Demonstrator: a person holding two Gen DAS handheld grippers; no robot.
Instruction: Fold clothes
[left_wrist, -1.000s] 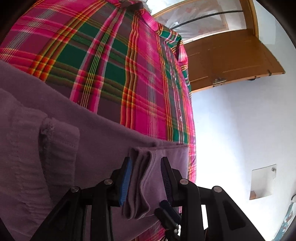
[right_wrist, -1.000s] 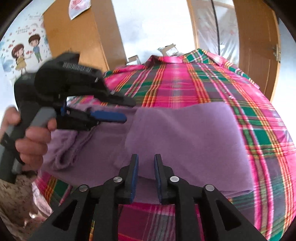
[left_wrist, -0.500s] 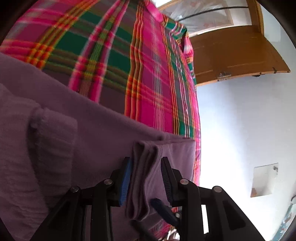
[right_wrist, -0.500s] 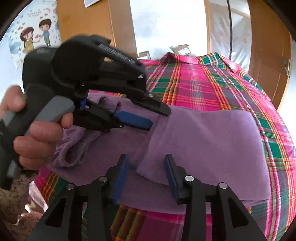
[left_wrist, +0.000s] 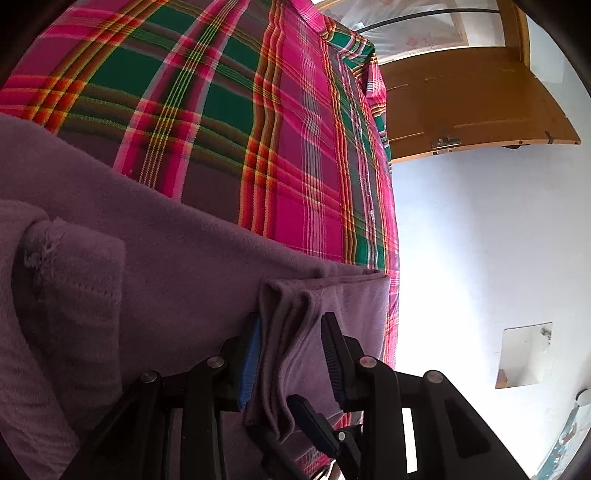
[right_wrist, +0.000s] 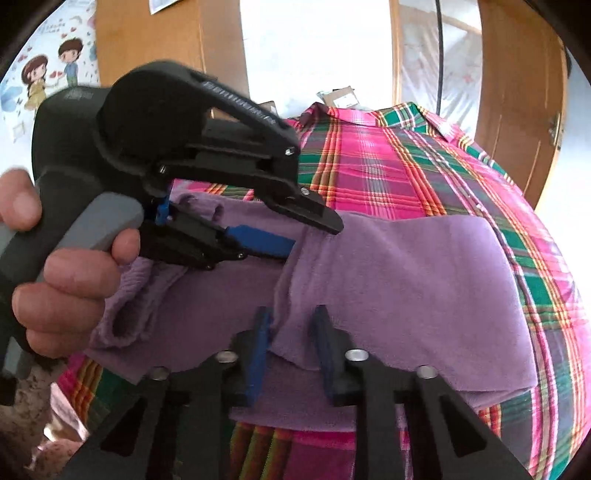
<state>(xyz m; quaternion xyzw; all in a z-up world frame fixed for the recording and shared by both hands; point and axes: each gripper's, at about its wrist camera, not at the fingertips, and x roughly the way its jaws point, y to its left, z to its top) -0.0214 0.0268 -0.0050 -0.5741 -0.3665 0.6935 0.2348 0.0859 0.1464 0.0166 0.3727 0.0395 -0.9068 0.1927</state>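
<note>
A purple garment (right_wrist: 406, 288) lies partly folded on a pink and green plaid cloth (right_wrist: 369, 166). In the right wrist view my left gripper (right_wrist: 310, 236), held by a hand (right_wrist: 66, 273), is shut on a raised fold of it from the left. That bunched fold (left_wrist: 291, 332) fills the gap between its fingers in the left wrist view. My right gripper (right_wrist: 290, 332) is shut on the near edge of the same fold. One of its blue fingertips (left_wrist: 314, 424) shows low in the left wrist view. A ribbed cuff (right_wrist: 122, 317) hangs at the garment's left end.
The plaid cloth (left_wrist: 221, 110) covers the whole work surface and drops off at its right edge (left_wrist: 391, 240). A wooden door (left_wrist: 461, 110) and a white wall (left_wrist: 480, 240) stand beyond. A wooden cupboard (right_wrist: 147, 44) and a cartoon wall sticker (right_wrist: 48, 81) lie behind the left gripper.
My right gripper opened wide, slid forward and has narrowed around the garment's near fold. The left gripper kept its hold and came closer to the right one.
</note>
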